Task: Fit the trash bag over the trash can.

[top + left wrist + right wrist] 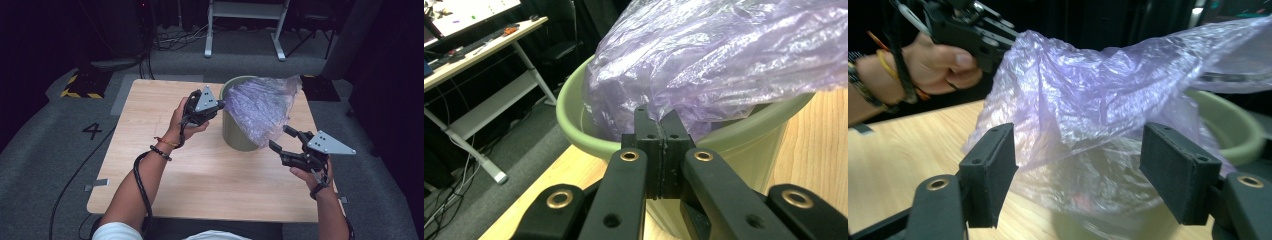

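Left hand-held gripper: jaws pressed together on a pinch of the purple plastic bag's edge, at the left rim of the green bin; in the left gripper view the film comes up from between the closed pads.
Right hand-held gripper: jaws spread wide, nothing clamped; the pads stand either side of the bag's lower bulge without pressing on it, just below and right of the bag in the high view.
Bag, look: thin, see-through, pale purple, heavily crinkled and glossy, puffed out loosely.
Bag, place: draped over the mouth of the bin and down its front right side; the bin stands on the wooden tabletop, towards its far edge.
Bag, lie: stretched across the bin's top from the pinched corner at left to a loose free corner raised at the far right; long axis runs left to right, rising slightly to the right.
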`<action>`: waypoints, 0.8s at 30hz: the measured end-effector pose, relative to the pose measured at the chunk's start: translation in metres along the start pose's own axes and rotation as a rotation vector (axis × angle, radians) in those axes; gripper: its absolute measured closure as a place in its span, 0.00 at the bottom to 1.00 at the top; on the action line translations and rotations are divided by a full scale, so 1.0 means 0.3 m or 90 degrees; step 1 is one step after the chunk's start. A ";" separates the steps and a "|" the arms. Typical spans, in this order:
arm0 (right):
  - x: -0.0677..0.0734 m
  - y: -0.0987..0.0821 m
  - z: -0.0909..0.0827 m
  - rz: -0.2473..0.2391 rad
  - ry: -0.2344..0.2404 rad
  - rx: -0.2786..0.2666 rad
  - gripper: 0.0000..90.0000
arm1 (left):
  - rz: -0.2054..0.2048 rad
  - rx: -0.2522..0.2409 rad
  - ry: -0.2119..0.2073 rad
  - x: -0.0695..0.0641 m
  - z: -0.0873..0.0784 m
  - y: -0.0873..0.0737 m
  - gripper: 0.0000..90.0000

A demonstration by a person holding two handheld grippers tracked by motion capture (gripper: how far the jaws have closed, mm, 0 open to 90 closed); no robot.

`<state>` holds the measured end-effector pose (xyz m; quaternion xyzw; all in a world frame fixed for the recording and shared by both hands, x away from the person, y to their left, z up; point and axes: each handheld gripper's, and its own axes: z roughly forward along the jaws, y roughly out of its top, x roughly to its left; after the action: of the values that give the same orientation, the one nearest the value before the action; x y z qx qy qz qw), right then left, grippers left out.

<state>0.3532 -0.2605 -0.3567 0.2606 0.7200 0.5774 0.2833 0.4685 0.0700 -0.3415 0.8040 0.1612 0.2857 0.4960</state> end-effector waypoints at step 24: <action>0.114 0.076 0.162 -0.105 0.024 0.005 0.99 | -0.026 -0.041 -0.005 -0.045 -0.126 -0.065 0.31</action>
<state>0.3646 -0.1987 -0.3463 0.1905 0.7468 0.5539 0.3149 0.4351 0.0982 -0.3499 0.7855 0.1663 0.2771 0.5278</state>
